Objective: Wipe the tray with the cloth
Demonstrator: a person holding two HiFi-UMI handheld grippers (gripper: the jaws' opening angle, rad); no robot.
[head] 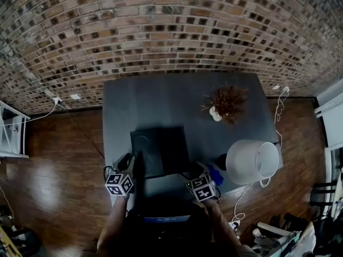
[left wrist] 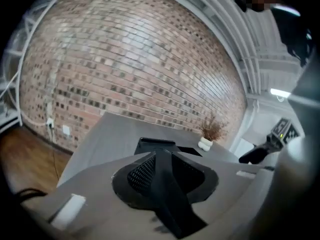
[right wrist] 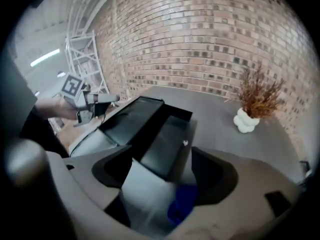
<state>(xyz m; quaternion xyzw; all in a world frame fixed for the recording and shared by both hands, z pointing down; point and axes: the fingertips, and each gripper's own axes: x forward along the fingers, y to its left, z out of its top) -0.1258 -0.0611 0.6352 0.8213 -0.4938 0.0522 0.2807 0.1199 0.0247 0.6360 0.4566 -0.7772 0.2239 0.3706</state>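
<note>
A black tray point(head: 150, 149) lies at the table's near edge, also seen in the left gripper view point(left wrist: 157, 145) and the right gripper view point(right wrist: 131, 118). My left gripper point(head: 131, 166) is at its front left corner. In its own view its jaws point(left wrist: 159, 159) stand nearly together on a thin black edge that runs on into the tray. The blue cloth point(head: 216, 175) lies bunched on the table, right of the tray. My right gripper point(head: 199, 171) hangs over it with jaws wide apart point(right wrist: 165, 166). The cloth point(right wrist: 184, 204) shows low between them, untouched by the pads.
A white lampshade point(head: 252, 162) lies on its side at the table's right front corner, close to the cloth. Dried twigs in a white vase point(head: 228, 103) stand further back. The grey table point(head: 161, 100) meets a brick wall behind. Wooden floor lies on both sides.
</note>
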